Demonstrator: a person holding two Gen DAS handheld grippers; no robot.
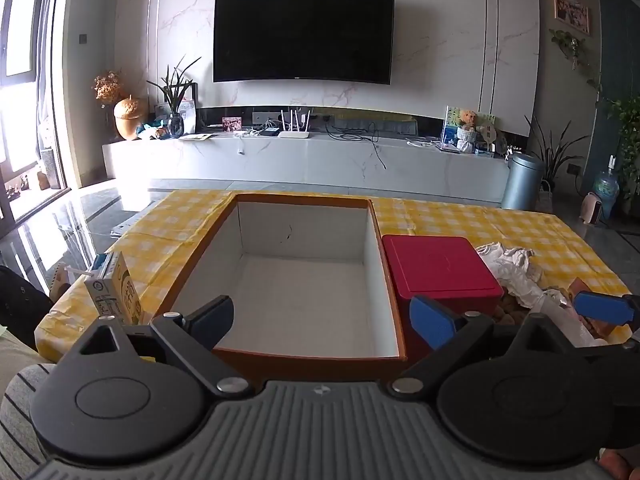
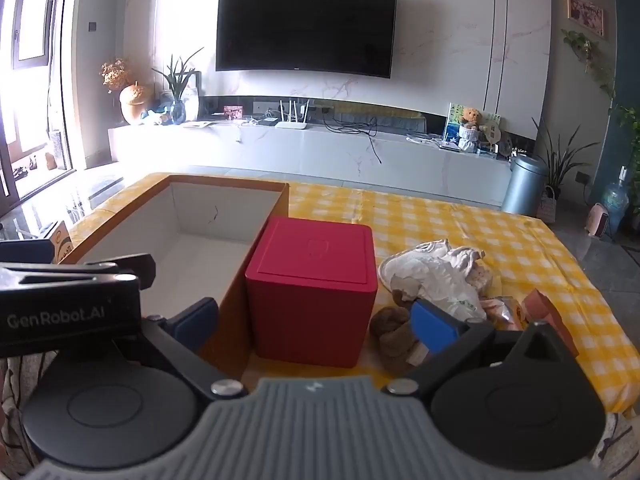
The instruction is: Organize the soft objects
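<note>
An empty orange box [image 1: 390, 280] with a white inside [image 2: 188, 256] sits on the yellow checked tablecloth [image 1: 460, 220]. A red cube-shaped box [image 1: 438, 270] [image 2: 316, 292] stands right of it. Further right lies a heap of soft things: white cloth [image 2: 432, 272] [image 1: 508, 264], a brown plush piece [image 2: 394, 332] and a plastic bag [image 2: 464, 304]. My left gripper [image 1: 322, 322] hovers open over the orange box's near edge, nothing between its fingers. My right gripper [image 2: 316, 326] stands open in front of the red box, its right pad [image 2: 434, 326] close to the brown plush.
A yellow and white drink carton [image 1: 114, 288] stands at the table's left end. An orange-brown packet [image 2: 548, 312] lies by the soft heap. Beyond the table are the TV bench [image 1: 304, 156] and a grey bin [image 1: 522, 180]. A striped sleeve [image 1: 16, 412] shows at lower left.
</note>
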